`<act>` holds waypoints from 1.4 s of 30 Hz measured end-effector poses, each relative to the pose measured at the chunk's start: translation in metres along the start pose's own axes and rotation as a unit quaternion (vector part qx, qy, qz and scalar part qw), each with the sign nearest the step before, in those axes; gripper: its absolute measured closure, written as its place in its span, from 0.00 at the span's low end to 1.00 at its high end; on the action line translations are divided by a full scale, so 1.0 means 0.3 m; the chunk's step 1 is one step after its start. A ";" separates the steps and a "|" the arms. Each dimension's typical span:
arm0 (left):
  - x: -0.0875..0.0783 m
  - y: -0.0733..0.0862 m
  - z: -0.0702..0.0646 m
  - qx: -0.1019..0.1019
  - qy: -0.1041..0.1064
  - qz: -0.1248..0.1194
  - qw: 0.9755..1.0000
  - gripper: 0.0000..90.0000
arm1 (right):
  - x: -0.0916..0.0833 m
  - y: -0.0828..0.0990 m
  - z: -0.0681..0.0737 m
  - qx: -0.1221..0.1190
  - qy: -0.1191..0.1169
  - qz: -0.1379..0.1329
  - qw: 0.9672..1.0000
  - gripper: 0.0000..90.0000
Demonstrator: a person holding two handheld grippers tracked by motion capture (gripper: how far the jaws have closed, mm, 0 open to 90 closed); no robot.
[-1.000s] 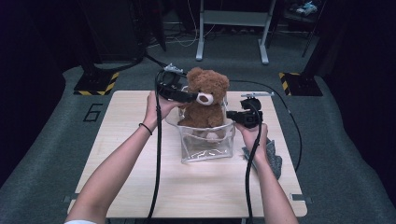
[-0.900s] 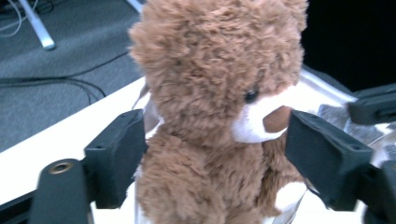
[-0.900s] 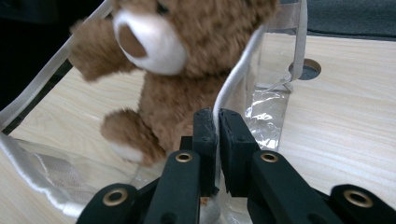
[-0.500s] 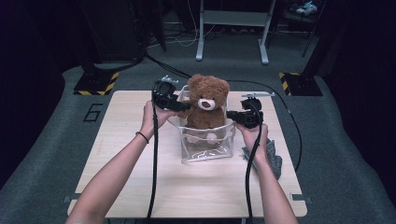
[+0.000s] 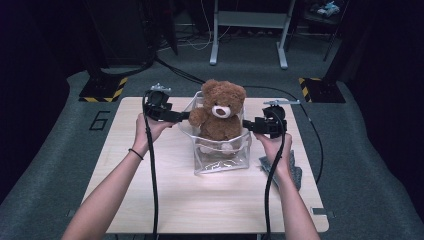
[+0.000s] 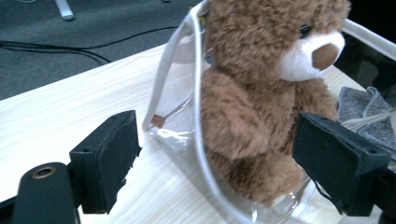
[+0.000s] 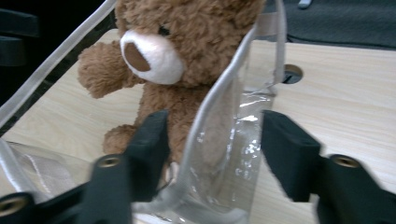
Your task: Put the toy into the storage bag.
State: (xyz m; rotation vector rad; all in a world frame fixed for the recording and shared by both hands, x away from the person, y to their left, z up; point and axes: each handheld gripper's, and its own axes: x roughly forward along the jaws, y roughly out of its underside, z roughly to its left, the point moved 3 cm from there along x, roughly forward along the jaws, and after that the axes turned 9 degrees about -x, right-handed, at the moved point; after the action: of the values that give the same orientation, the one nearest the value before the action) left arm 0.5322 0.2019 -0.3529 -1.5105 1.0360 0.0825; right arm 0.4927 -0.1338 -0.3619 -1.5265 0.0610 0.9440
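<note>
Both grippers — left (image 6: 219, 172), right (image 7: 210, 158) — stood wide open, holding nothing; closing, either's jaws risked crumpling the bag (image 5: 220, 162) between them and tipping the bear (image 5: 222, 112).

Both forearms are bare, with no sleeves. A thin dark band (image 5: 133, 151) circles the left wrist. The left gripper (image 5: 181, 116) and the right gripper (image 5: 248, 124) are black, each topped by a grey three-cornered plate and trailing a thick black cable (image 5: 152, 170). Seen from the left gripper's own camera, its pads (image 6: 112, 154) are blocky matte black foam with ragged edges, and a brass-coloured screw eyelet (image 6: 44, 172) sits in the jaw arm.
</note>
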 end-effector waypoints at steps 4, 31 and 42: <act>-0.036 0.021 0.031 -0.005 -0.002 -0.007 1.000 0.14 | -0.035 0.011 -0.014 -0.007 0.005 -0.004 1.000 0.23; -0.141 0.296 0.217 -0.034 -0.053 -0.002 0.998 0.10 | -0.185 0.320 -0.160 -0.033 0.066 0.013 0.997 0.04; -0.108 0.526 0.324 -0.046 -0.098 0.029 0.994 0.08 | -0.140 0.526 -0.240 -0.013 0.099 0.044 0.994 0.02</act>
State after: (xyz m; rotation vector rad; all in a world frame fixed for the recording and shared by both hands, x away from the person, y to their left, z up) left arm 0.4622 0.3224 -0.4791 -1.5220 0.9270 0.3173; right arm 0.4154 -0.2501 -0.4733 -1.6490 0.2602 0.8630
